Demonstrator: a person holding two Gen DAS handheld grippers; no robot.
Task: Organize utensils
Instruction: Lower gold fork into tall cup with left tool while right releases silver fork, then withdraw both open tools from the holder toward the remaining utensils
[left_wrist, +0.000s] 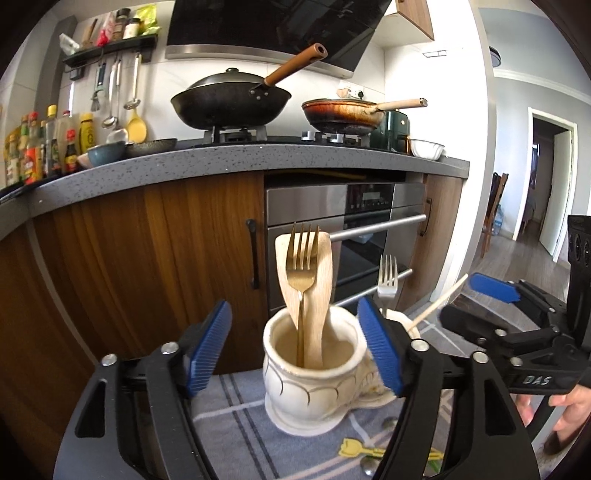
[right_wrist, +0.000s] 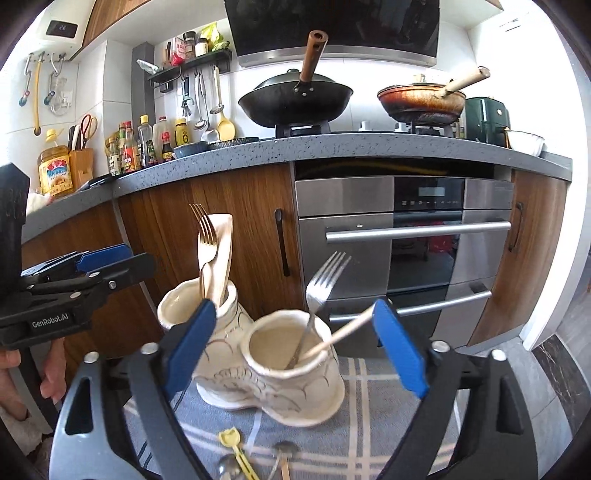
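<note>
A glazed cream two-cup holder (right_wrist: 273, 373) stands on a plaid cloth (right_wrist: 369, 413): gold fork (left_wrist: 302, 258) and wooden spatula (left_wrist: 317, 280) in one cup, steel fork (right_wrist: 321, 288) and chopstick (right_wrist: 347, 330) in the other. Left gripper (left_wrist: 295, 350) and right gripper (right_wrist: 295, 350) stand spread, empty. Small spoons (right_wrist: 229, 469) lie nearer.

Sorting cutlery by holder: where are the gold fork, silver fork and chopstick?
gold fork (left_wrist: 301, 275), left wrist view, neck below tines.
silver fork (right_wrist: 320, 286), right wrist view, base of tines.
chopstick (right_wrist: 343, 332), right wrist view, mid-shaft.
</note>
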